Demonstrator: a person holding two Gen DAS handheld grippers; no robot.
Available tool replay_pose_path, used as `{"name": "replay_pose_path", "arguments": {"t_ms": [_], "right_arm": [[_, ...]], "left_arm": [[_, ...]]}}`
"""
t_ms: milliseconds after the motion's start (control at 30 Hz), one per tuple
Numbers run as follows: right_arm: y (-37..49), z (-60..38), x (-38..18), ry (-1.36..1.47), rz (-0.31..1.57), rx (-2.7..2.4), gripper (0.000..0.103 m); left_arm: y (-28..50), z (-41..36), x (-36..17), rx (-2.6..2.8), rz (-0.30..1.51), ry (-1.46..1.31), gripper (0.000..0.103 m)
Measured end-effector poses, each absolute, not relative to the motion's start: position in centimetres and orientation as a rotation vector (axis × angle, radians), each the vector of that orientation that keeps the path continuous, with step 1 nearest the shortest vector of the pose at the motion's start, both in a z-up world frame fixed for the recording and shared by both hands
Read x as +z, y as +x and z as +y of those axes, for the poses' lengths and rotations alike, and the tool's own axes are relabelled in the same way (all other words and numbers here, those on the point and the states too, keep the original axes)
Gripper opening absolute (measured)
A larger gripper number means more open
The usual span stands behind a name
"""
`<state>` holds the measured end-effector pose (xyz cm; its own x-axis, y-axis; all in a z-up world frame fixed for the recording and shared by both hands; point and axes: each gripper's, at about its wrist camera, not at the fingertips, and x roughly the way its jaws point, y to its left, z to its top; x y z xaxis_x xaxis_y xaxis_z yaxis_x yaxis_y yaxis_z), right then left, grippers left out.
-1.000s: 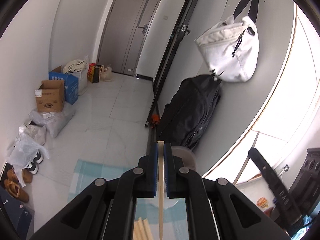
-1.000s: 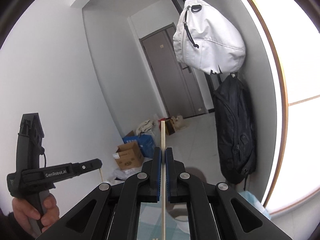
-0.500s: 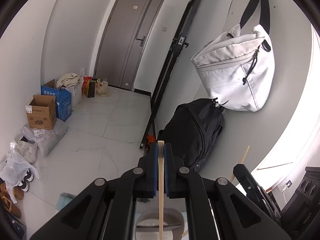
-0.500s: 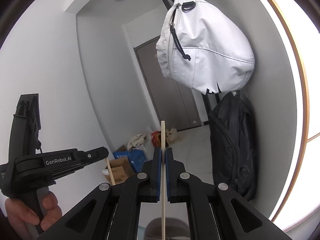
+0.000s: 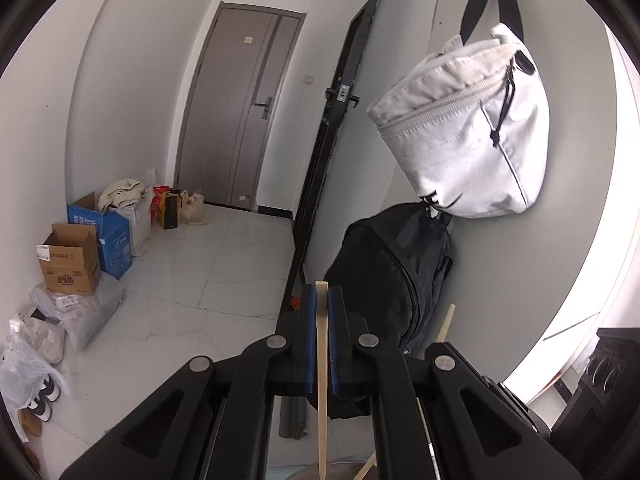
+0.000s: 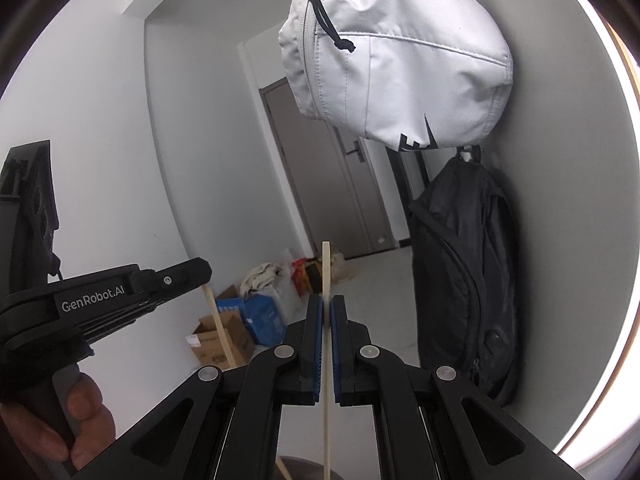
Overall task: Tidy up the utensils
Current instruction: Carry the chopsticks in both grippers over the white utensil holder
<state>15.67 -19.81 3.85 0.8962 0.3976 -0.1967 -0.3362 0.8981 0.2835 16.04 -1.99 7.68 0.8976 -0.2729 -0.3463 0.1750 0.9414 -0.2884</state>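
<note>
My left gripper [image 5: 321, 294] is shut on a pale wooden chopstick [image 5: 321, 380] that stands upright between its blue pads. My right gripper [image 6: 327, 304] is shut on a second wooden chopstick [image 6: 326, 280], also upright, its tip above the pads. Both are raised and point toward the hallway. The left gripper also shows at the left of the right wrist view [image 6: 120, 296], held by a hand, with its chopstick [image 6: 218, 328] hanging below. The right gripper's chopstick tip [image 5: 446, 322] shows in the left wrist view. A grey round container rim [image 5: 340, 472] sits at the bottom edge.
A white bag [image 5: 472, 140] hangs on the wall above a black backpack [image 5: 392, 280]. A grey door [image 5: 240, 112] closes the hallway's far end. Cardboard and blue boxes [image 5: 84, 256], bags and shoes line the left wall. A black speaker [image 5: 600, 392] stands at right.
Both grippers have lifted and tilted upward with their chopsticks. The floor mat and the container have dropped out of view. The bags now sit lower and larger in both views.
</note>
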Motion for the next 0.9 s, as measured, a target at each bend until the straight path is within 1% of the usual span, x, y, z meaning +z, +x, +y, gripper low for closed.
{"name": "replay_pose_path", "arguments": {"t_ms": [233,467,600,700,833,900], "right_arm": [[14.6,-19.9,2.5,0.217,0.261,0.417,0.003],[12.4,-19.9,1.7,0.179,0.309,0.477,0.003],[10.9,-19.8,1.6,0.158,0.34,0.5,0.004],[10.5,-19.9,1.4,0.177,0.39,0.525,0.008],[10.1,-20.8,1.1,0.229,0.467,0.524,0.012],[9.4,-21.6,1.2,0.267,0.469,0.507,0.029]], "left_arm": [[15.5,-2.3,5.5,-0.302,0.393,-0.237,0.002],[13.8,-2.5,5.8,-0.403,0.406,-0.202,0.002],[13.2,-2.8,6.1,-0.458,0.446,-0.19,0.002],[13.1,-3.1,6.0,-0.531,0.518,-0.19,0.002],[11.9,-2.7,5.8,-0.539,0.564,-0.197,0.003],[12.0,-2.2,5.5,-0.554,0.604,-0.233,0.003]]}}
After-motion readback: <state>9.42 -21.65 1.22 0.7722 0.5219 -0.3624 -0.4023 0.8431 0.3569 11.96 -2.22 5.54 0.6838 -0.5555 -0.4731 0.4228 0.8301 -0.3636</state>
